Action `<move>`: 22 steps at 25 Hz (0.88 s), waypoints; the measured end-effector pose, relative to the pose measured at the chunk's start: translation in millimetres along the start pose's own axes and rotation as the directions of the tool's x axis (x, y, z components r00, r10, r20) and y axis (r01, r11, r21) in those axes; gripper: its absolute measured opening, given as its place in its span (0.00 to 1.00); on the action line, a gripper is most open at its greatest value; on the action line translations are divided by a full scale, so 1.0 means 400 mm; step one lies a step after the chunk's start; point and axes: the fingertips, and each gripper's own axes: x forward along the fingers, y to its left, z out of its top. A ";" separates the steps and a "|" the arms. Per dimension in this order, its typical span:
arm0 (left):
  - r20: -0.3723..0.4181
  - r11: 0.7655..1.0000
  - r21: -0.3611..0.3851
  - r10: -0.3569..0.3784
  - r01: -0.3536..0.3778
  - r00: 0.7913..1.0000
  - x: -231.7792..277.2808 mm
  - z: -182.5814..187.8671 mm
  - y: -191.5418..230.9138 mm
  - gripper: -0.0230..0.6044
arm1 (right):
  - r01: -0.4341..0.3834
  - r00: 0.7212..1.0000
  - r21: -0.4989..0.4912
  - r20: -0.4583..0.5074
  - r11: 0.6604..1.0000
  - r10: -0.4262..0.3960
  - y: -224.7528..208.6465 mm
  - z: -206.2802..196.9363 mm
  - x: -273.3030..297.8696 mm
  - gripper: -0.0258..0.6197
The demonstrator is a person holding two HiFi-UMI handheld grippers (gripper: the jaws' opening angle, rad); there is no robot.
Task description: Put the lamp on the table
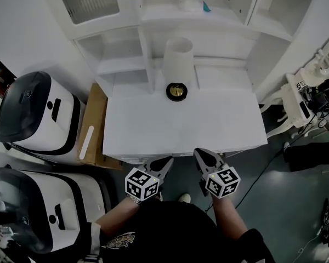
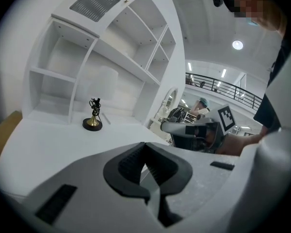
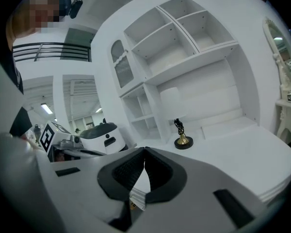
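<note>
The lamp (image 1: pixel 177 64) stands upright at the back of the white table (image 1: pixel 153 130), with a white shade, a brass stem and a round black base (image 1: pixel 176 91). It also shows in the left gripper view as the lamp (image 2: pixel 93 114) and in the right gripper view as the lamp (image 3: pixel 180 130). My left gripper (image 1: pixel 165 161) hovers at the table's front edge, jaws together and empty. My right gripper (image 1: pixel 198 153) sits beside it, also shut with nothing held. Both are well short of the lamp.
A white shelf unit (image 1: pixel 197 15) rises behind the table. A cardboard piece (image 1: pixel 90 127) leans at the table's left side. Two white and black machines (image 1: pixel 33 114) stand on the floor at left. A white vanity with cables (image 1: pixel 312 92) is at right.
</note>
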 end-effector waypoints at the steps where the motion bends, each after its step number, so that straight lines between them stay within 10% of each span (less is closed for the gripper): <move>1: 0.000 1.000 -0.005 0.007 -0.007 1.000 0.002 -0.010 -0.010 0.05 | -0.011 1.000 -0.002 -0.007 1.000 0.011 0.002 -0.008 -0.008 0.08; 22: 0.047 0.999 0.036 0.032 -0.034 0.998 -0.012 -0.014 -0.111 0.05 | -0.092 0.996 -0.043 -0.008 0.995 0.092 0.062 -0.024 -0.081 0.08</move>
